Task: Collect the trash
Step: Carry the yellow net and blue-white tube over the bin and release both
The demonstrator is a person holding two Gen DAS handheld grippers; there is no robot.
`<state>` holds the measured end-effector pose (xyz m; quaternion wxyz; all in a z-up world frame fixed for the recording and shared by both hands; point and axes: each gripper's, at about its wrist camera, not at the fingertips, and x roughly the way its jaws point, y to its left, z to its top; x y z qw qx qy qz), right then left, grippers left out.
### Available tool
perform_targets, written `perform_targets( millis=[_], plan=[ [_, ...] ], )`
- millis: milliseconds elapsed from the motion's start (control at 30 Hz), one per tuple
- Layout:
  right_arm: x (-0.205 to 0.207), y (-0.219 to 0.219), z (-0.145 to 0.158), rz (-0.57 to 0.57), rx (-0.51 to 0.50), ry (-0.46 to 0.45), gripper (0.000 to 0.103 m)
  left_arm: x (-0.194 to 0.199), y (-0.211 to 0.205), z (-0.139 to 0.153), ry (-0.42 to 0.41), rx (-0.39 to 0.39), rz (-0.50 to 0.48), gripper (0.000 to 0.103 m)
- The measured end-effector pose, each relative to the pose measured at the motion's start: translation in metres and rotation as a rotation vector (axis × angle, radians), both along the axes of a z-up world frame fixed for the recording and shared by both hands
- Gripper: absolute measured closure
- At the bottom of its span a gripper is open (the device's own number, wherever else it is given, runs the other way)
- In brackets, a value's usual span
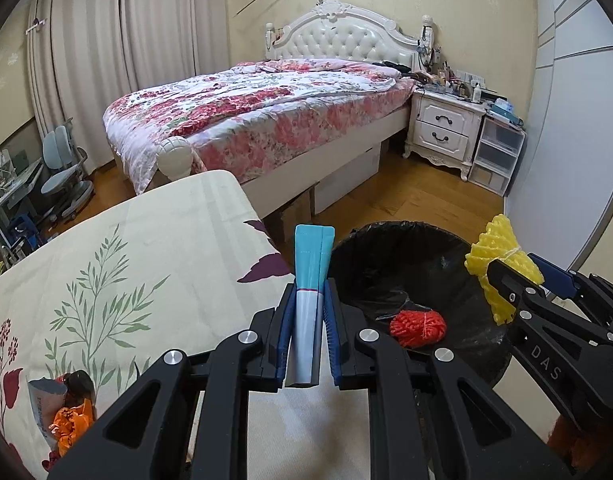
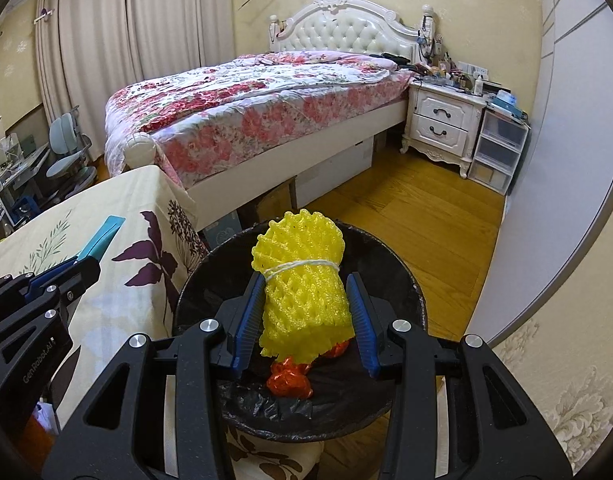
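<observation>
My left gripper (image 1: 308, 300) is shut on a teal and silver wrapper (image 1: 309, 276), held upright at the table's edge beside the bin. My right gripper (image 2: 304, 292) is shut on a yellow foam net roll (image 2: 302, 280) tied with string, held right over the black-lined trash bin (image 2: 394, 252). In the left wrist view the right gripper (image 1: 506, 280) holds the yellow foam (image 1: 494, 248) over the bin's (image 1: 358, 256) right rim. A red foam net bundle (image 1: 417, 328) lies inside the bin; it also shows under the yellow roll (image 2: 290, 378).
A table with a floral cloth (image 1: 146, 264) lies left of the bin. An orange wrapper and a paper scrap (image 1: 66, 412) lie on it at the lower left. A bed (image 1: 258, 120), nightstand (image 1: 442, 128) and wood floor (image 2: 418, 208) lie beyond.
</observation>
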<state>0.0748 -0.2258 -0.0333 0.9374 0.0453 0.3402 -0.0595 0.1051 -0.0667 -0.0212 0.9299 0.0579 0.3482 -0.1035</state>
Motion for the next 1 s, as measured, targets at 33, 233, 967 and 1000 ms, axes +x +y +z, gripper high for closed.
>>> perform_targets(
  millis=[33,233,967,1000],
  plan=[
    [0.001,-0.002,0.0,-0.004,0.003,0.001,0.062,0.002,-0.002,0.0,0.001,-0.001,-0.002,0.086],
    [0.009,-0.013,-0.006,-0.028,0.015,0.012,0.062,0.011,-0.015,-0.004,0.008,0.005,-0.013,0.086],
    [0.011,-0.025,-0.009,-0.081,0.0,0.02,0.045,0.009,-0.024,-0.001,-0.016,0.045,-0.014,0.025],
    [0.01,-0.025,-0.009,-0.08,-0.001,0.019,0.045,0.009,-0.024,-0.001,-0.016,0.044,-0.013,0.024]
  ],
)
